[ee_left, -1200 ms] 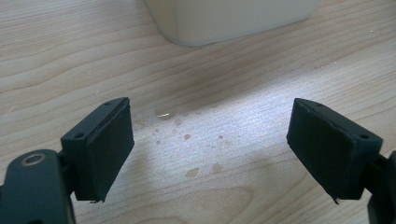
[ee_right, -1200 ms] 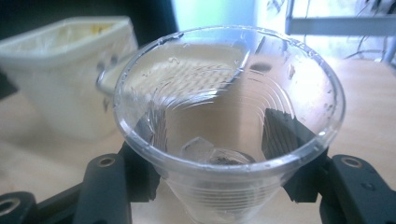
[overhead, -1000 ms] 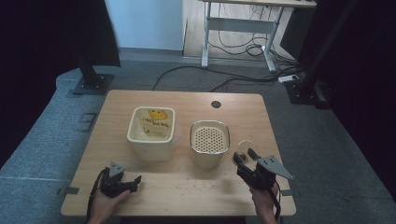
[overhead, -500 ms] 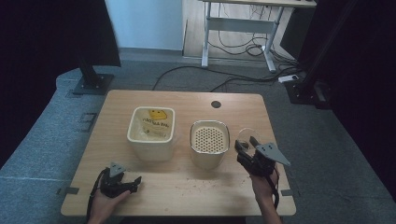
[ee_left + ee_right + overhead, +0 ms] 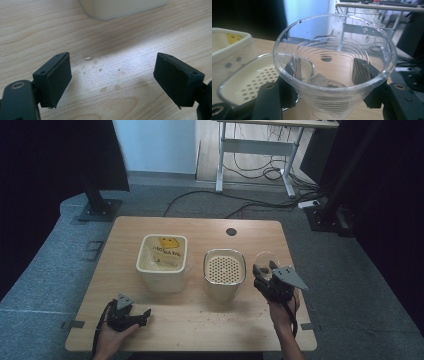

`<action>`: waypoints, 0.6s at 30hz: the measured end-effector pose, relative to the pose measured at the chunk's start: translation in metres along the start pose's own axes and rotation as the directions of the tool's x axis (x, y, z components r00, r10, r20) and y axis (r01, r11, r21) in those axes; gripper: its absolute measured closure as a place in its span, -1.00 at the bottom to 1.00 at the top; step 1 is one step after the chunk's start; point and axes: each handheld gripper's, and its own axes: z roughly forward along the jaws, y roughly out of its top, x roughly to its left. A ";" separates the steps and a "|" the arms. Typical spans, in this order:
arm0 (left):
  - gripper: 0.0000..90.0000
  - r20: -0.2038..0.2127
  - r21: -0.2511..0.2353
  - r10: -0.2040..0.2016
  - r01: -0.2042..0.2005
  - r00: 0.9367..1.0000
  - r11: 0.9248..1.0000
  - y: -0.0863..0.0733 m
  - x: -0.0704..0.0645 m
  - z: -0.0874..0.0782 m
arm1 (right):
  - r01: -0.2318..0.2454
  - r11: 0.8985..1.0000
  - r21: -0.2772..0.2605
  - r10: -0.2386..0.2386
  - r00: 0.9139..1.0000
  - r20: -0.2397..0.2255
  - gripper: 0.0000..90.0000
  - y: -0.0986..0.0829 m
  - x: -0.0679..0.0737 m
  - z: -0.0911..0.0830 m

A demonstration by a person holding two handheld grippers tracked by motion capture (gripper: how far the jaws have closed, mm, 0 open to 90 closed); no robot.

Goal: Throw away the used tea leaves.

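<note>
— Across the wooden table [image 5: 200, 330], what stands where, biggest first?

— Far left of centre sits a cream square tub [image 5: 163, 281] with a yellow-printed bag inside. Just to its right is a cream container with a perforated strainer insert [image 5: 224, 268]. Right of that, near the table's right edge, is the clear plastic cup [image 5: 265, 259].

— Who has the cup?

— The right gripper [image 5: 265, 271]. In the right gripper view its jaws are closed on the cup's [image 5: 334, 67] ribbed wall, one pad on each side, seen through the plastic. The cup is upright, with what looks like an ice cube [image 5: 318, 80] and a little dark residue at the bottom.

— And the other hand?

— The left gripper [image 5: 142, 314] rests at the near left of the table, jaws spread wide around nothing. Small water drops [image 5: 100, 70] dot the wood between them.

— Which step is this, would you say?

— I judge the cup is gripped and about to be emptied over the strainer. The next move calls for carrying it left above the perforated insert, then tipping slowly so the cube lands on the holes and not on the table.
</note>
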 end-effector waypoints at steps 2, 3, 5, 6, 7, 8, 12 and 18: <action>-0.67 0.002 0.006 0.003 -0.003 1.000 1.000 0.000 0.000 0.001 | 0.030 0.999 0.010 -0.030 0.999 0.030 -0.08 0.004 0.000 0.003; -0.67 0.003 0.005 0.003 -0.003 1.000 1.000 0.000 -0.001 0.001 | 0.040 0.999 0.016 -0.041 0.998 0.037 -0.08 0.005 0.000 0.004; -0.67 0.004 0.000 0.003 -0.003 1.000 1.000 0.000 -0.001 0.000 | 0.050 0.998 0.022 -0.051 0.998 0.042 -0.09 0.007 0.000 0.006; -0.67 0.005 -0.003 0.002 -0.002 1.000 1.000 0.001 -0.001 0.000 | 0.061 0.998 0.029 -0.062 0.997 0.049 -0.09 0.008 0.001 0.008; -0.67 0.006 -0.005 0.002 -0.002 1.000 1.000 0.001 0.000 -0.001 | 0.092 0.995 0.040 -0.094 0.994 0.056 -0.09 0.011 0.004 0.011; -0.67 0.006 -0.005 0.002 -0.002 1.000 1.000 0.001 0.000 -0.001 | 0.092 0.995 0.040 -0.094 0.994 0.056 -0.09 0.011 0.004 0.011; -0.67 0.006 -0.002 0.000 0.000 1.000 1.000 0.001 0.001 0.000 | 0.179 0.982 0.064 -0.184 0.980 0.070 -0.09 0.016 0.010 0.018; -0.67 0.006 0.001 0.000 0.000 1.000 1.000 0.001 0.002 0.000 | 0.310 0.945 0.108 -0.321 0.942 0.103 -0.09 0.020 0.021 0.029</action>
